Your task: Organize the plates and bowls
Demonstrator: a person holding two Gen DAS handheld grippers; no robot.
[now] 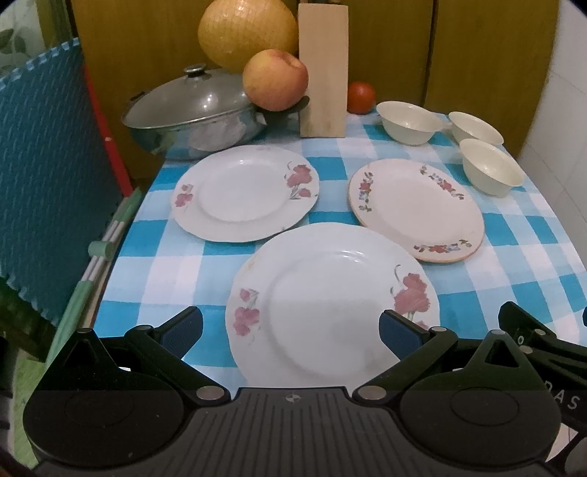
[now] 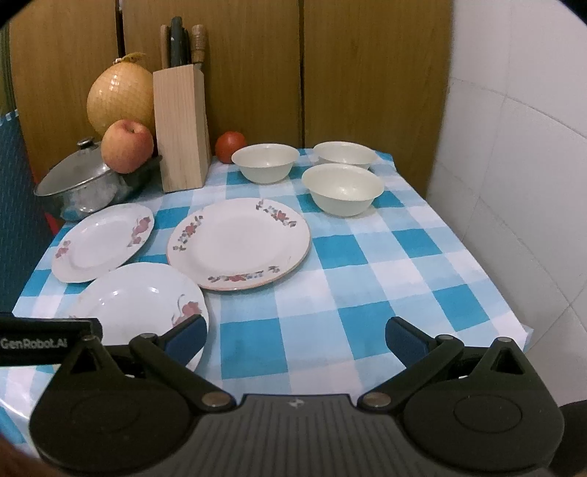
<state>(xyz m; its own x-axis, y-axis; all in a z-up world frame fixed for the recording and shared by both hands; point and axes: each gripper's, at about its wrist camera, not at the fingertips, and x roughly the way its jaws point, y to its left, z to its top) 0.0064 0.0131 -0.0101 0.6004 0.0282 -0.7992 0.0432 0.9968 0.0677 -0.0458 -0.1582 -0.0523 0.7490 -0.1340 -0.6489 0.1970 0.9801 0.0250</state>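
Observation:
Three plates lie apart on the blue checked cloth. The near white plate (image 1: 330, 304) (image 2: 143, 308) with red flowers sits just beyond my left gripper (image 1: 291, 334), which is open and empty. A second red-flower plate (image 1: 244, 192) (image 2: 102, 242) lies at the left. A cream plate (image 1: 416, 209) (image 2: 238, 242) with a floral rim lies at the middle right. Three cream bowls (image 1: 409, 123) (image 1: 475, 128) (image 1: 489, 167) (image 2: 264, 161) (image 2: 345, 152) (image 2: 343, 187) stand at the back right. My right gripper (image 2: 295, 337) is open above bare cloth.
A lidded steel pot (image 1: 190, 110) (image 2: 84, 183) stands at the back left with an apple (image 1: 275, 79) (image 2: 126, 150) by it. Behind are a netted pomelo (image 1: 245, 33), a wooden knife block (image 1: 323, 69) (image 2: 181, 128) and a tomato (image 1: 361, 97) (image 2: 229, 145). A tiled wall (image 2: 513, 183) bounds the right.

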